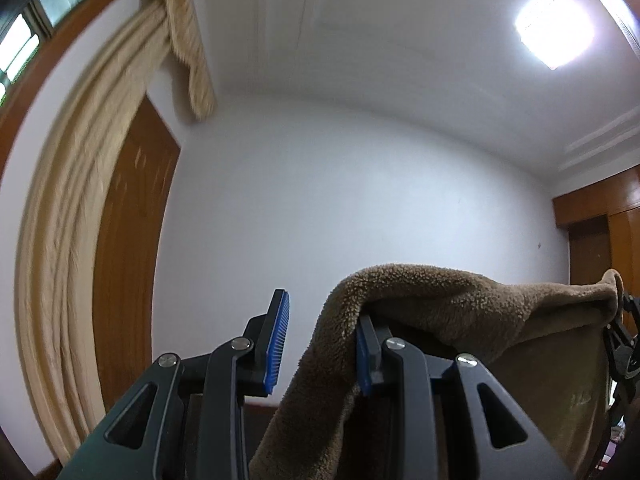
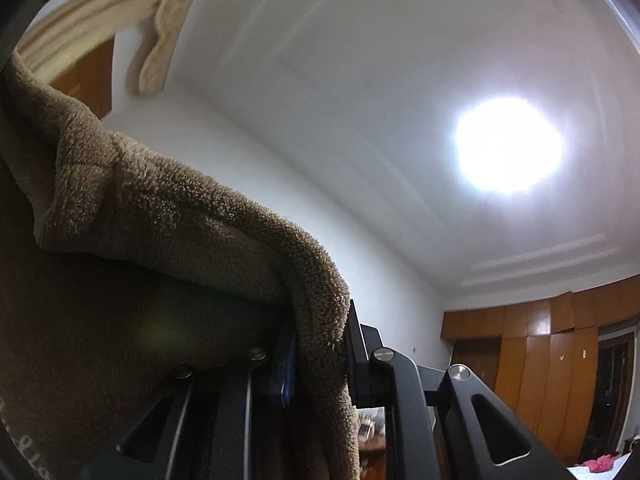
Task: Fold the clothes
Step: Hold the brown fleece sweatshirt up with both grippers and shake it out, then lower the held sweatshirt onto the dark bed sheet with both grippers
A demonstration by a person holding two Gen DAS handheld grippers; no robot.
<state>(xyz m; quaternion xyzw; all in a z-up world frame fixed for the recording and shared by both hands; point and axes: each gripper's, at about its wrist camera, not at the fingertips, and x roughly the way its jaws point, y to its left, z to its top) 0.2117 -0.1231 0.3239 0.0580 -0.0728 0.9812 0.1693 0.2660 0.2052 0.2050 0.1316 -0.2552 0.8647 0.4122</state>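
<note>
A brown fleece garment [image 1: 440,300] stretches between both raised grippers, its smooth lining facing the cameras. In the left wrist view my left gripper [image 1: 320,308] stands open. The fleece hangs over its right finger, and a gap shows between the cloth and the left blue pad [image 1: 276,344]. At that view's right edge the right gripper [image 1: 624,340] holds the garment's other end. In the right wrist view my right gripper [image 2: 320,340] is shut on a fold of the same fleece [image 2: 180,220], which fills the left half of the picture.
Both cameras look up at a white wall and ceiling with a bright lamp [image 1: 554,28]. A beige curtain [image 1: 80,200] and a wooden panel [image 1: 132,240] stand on the left. Wooden wardrobes [image 2: 540,360] line the right, with a pink cloth [image 2: 600,462] low beside them.
</note>
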